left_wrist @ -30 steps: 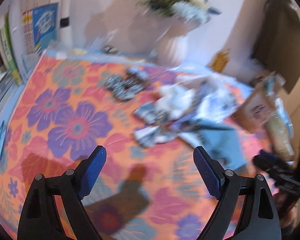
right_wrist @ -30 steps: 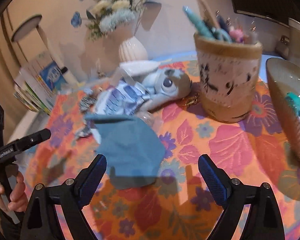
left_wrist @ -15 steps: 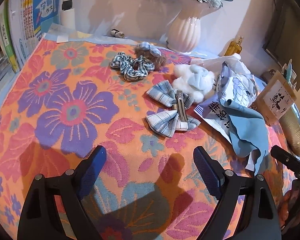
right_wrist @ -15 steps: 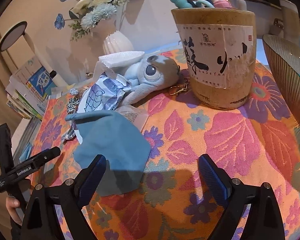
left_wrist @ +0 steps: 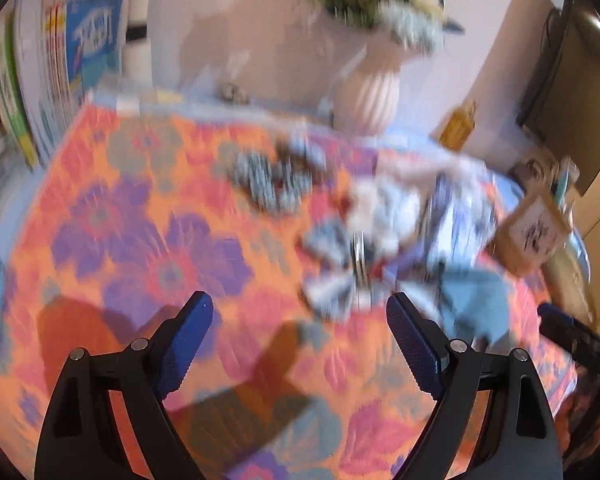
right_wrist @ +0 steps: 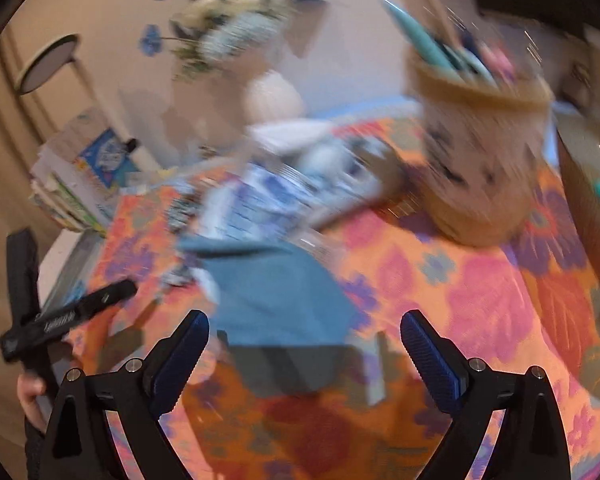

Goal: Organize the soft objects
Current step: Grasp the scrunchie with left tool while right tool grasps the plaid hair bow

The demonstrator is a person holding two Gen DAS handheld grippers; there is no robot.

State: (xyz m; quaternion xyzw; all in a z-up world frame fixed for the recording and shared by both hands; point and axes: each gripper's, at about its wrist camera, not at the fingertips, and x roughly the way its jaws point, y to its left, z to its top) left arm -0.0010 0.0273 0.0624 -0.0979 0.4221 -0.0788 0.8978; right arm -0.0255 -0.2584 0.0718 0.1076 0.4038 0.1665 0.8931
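Note:
Both views are motion-blurred. On the orange flowered cloth [left_wrist: 148,240] lie soft items: a checked scrunchie [left_wrist: 266,184], a plaid bow clip [left_wrist: 340,268], a white plush [left_wrist: 384,204], a printed plush turtle [right_wrist: 268,196] and a blue cloth [right_wrist: 284,300]. My left gripper [left_wrist: 298,320] hangs open above bare cloth, short of the bow clip, holding nothing. My right gripper [right_wrist: 304,332] is open too, poised just in front of the blue cloth, with nothing between its fingers.
A white vase of flowers [left_wrist: 374,96] stands at the back. A brown pen pot [right_wrist: 480,156] and a ribbed bowl [right_wrist: 588,184] sit at the right. Books [left_wrist: 80,64] are stacked at the left edge. A hand [right_wrist: 30,392] holds the other gripper's handle.
Both views have pulled back and tilted since half a second ago, so the objects look smaller and farther. Both pictures have gone blurry. Both grippers stay wide open and nothing was taken hold of.

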